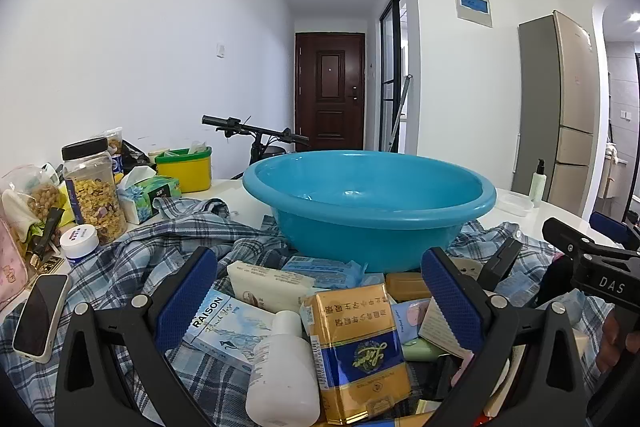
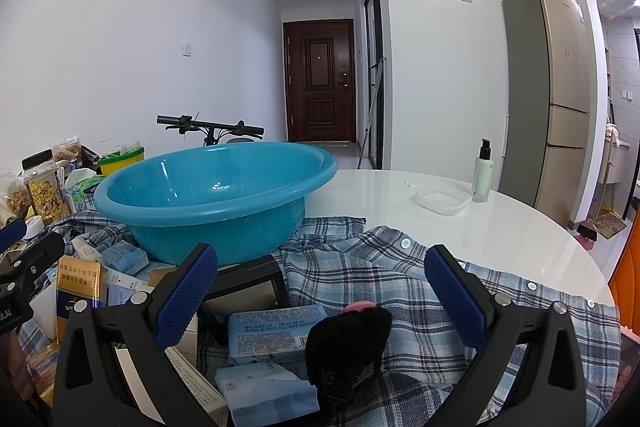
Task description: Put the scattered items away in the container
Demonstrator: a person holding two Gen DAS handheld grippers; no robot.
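I had both grippers hovering low over the clutter on the blue plaid cloth (image 2: 400, 283). The left gripper (image 1: 320, 291) stood spread wide, gripping nothing, above a gold-and-blue foil packet (image 1: 356, 351) and a white plastic bottle (image 1: 280, 371). The right gripper (image 2: 320, 287) was equally released, over a pale blue wipes pack (image 2: 276, 331) and a black fuzzy sock (image 2: 348, 339). The round blue plastic basin (image 1: 368, 203) sat just beyond them on the white table (image 2: 480, 227).
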